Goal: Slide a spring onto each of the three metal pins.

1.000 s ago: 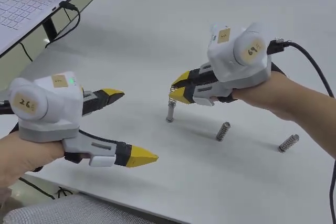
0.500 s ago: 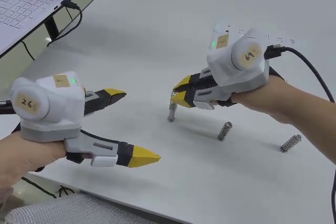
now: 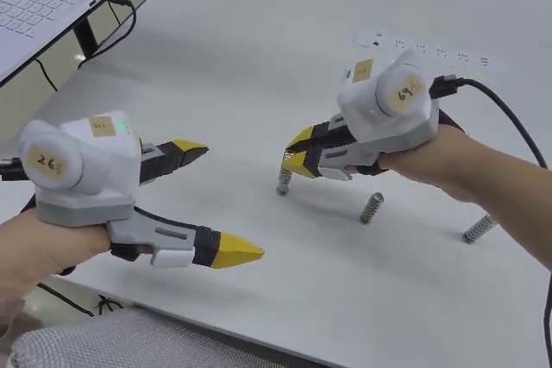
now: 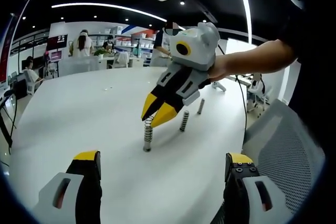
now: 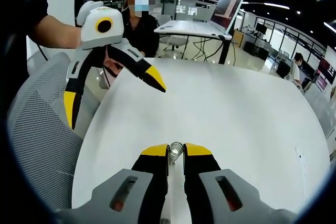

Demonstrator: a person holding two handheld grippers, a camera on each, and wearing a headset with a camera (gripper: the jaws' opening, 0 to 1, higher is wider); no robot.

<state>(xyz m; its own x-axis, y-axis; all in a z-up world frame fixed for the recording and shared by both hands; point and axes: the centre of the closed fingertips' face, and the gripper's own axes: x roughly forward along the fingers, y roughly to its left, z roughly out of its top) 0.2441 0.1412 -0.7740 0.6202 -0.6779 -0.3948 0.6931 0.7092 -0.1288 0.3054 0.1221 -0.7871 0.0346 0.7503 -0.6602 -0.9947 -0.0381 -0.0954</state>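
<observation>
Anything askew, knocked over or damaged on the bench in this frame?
Nothing clearly wrong. The middle spring and far spring lean in the head view but stand near upright in the left gripper view, so probably camera angle. The right gripper is shut on a third spring atop the left pin.

Open tabletop (image 3: 241, 66) ahead; row of sprung pins (image 3: 371, 207) beside right gripper (image 3: 291, 154).

Table (image 3: 241, 58) white; spring (image 5: 176, 149) silver-grey; left gripper (image 3: 231, 202) white, black, yellow-tipped; chair (image 3: 112, 342) grey mesh.
</observation>
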